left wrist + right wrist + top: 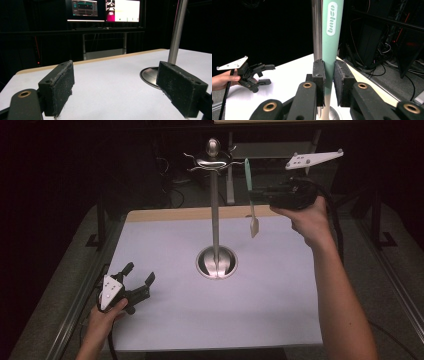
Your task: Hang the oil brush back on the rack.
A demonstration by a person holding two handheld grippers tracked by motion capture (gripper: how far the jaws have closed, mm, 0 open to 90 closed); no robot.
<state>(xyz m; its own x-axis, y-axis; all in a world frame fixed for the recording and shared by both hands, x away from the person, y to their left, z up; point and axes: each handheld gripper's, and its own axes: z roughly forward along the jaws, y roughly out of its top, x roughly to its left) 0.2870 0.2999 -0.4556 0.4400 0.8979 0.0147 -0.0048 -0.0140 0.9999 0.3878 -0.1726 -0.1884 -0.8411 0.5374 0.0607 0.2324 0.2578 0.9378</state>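
Note:
A metal utensil stand (215,210) with hooks on top rises from a round base (216,262) in the middle of the white table. My right gripper (260,196) is held up to the right of the pole, shut on a mint-green spatula (249,185) that hangs upright with its pale blade (254,226) down. In the right gripper view the pads (319,75) clamp the green handle (331,37), with the pole (317,27) just behind. My left gripper (137,274) rests open near the table's front left corner, nothing between its pads (61,87); the stand's pole (177,32) is ahead to its right.
The white table (280,290) has a wooden strip along its far edge (170,214). Monitors (105,10) glow behind the table in the left gripper view. Dark racks and cables (387,50) lie beyond the right side.

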